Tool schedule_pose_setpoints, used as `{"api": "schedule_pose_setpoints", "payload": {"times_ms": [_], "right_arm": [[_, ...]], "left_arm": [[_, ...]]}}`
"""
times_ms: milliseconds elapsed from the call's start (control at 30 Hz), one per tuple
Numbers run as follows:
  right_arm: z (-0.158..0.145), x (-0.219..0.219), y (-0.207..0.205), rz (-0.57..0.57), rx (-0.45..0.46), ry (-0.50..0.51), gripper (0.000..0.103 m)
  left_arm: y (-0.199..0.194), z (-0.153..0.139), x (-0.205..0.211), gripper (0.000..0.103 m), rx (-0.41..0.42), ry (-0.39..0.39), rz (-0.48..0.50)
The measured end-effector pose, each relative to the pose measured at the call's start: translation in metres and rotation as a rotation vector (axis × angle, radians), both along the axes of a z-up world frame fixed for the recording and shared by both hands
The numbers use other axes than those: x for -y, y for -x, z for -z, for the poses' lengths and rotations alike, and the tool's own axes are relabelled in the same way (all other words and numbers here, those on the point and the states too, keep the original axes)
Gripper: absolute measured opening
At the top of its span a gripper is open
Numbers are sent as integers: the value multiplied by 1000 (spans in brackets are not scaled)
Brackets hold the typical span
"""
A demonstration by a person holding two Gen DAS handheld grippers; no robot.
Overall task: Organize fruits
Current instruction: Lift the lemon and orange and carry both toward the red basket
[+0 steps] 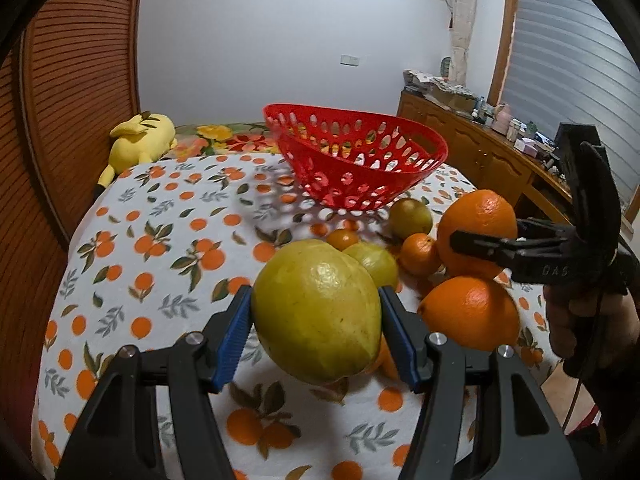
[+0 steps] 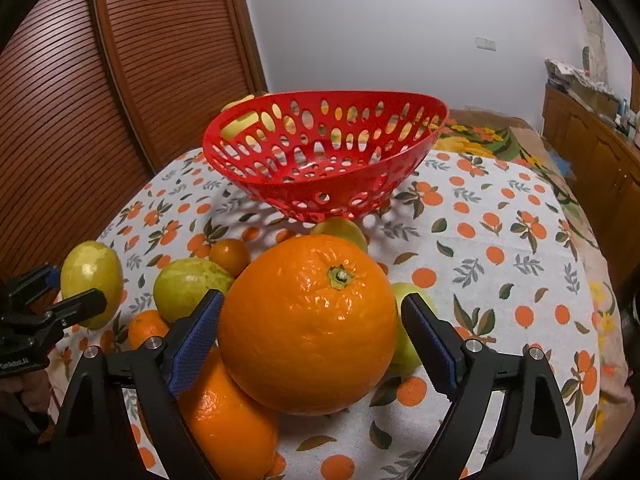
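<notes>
My left gripper [image 1: 316, 316] is shut on a large yellow-green fruit [image 1: 316, 312] and holds it above the cloth. My right gripper [image 2: 312, 328] is shut on a big orange [image 2: 308, 320], also lifted; in the left wrist view that orange [image 1: 476, 232] shows at the right. A red perforated basket [image 1: 356, 156] stands empty at the far middle of the table; it also shows in the right wrist view [image 2: 320, 152]. Another large orange [image 1: 472, 312], small tangerines [image 1: 418, 254] and green-yellow fruits [image 1: 410, 218] lie on the cloth in front of the basket.
The table has a white cloth [image 1: 160, 240] printed with oranges. A yellow plush toy [image 1: 140, 140] lies beyond its far left edge. A slatted wooden door [image 2: 100, 100] is at the left, a cluttered wooden sideboard [image 1: 480, 148] at the right.
</notes>
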State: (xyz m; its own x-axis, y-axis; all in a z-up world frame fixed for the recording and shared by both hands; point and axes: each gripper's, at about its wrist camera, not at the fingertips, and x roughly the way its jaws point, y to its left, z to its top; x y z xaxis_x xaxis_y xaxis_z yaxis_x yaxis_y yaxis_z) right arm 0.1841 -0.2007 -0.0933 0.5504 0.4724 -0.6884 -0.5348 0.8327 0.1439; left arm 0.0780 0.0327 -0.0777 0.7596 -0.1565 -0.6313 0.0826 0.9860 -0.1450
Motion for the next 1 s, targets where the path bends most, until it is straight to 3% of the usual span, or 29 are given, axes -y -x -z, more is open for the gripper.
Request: {"api": "schedule_pose_setpoints", "payload": {"times_ms": [100,367,1000], "right_arm": [[0,-1,0,-18,-10,-15,84],[-6,2,1,-23,1,-30,83],[-69,18,4,-37,112,-70,82]], "left_arm": [[-3,-3,7,62,7,-3,11],[-11,-20,15,62,43,-8,23],[-31,-58,21,62,109,-5,37]]}}
